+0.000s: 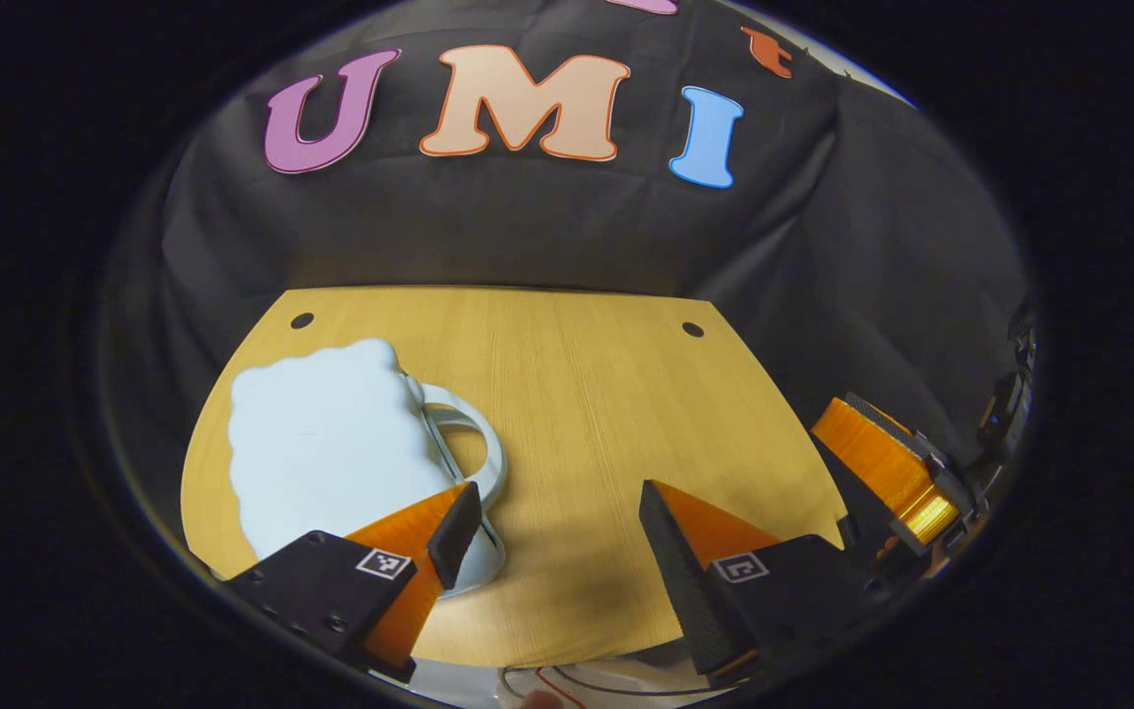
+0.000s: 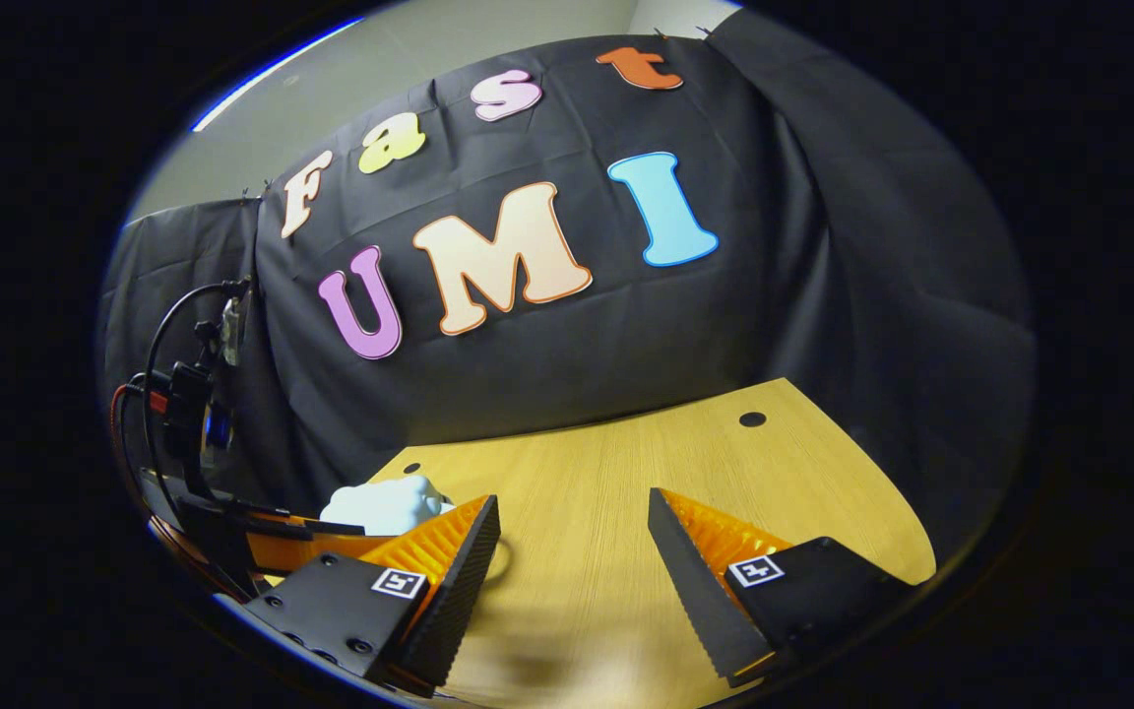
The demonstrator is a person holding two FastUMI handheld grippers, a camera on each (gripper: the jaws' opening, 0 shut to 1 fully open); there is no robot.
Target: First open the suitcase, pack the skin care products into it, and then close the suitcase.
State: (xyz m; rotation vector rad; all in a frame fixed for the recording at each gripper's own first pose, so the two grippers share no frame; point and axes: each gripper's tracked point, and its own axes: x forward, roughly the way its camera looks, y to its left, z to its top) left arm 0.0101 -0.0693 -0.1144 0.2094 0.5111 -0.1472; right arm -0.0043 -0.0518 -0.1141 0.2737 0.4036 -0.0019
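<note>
Step in hand, by my read: opening the suitcase (image 1: 331, 443), since it lies shut w/ nothing packed. It's the pale blue, scallop-edged case lying flat on the wooden surface (image 1: 606, 414), its looped handle (image 1: 476, 448) on the side facing mid-surface.

Left gripper (image 1: 559, 532) hangs just short of the case, jaws apart & empty; one fingertip sits right by the handle. Right gripper (image 2: 574, 561) is well clear of the case on the handle side, jaws apart, holding nothing.

To do it well: can't see the seam or any latch from here, so find the opening edge first. Prob. pin the base w/ one gripper near the handle & lift the lid w/ the other, slowly so the light case doesn't skid.

Skin care products: none seen near the case.
</note>
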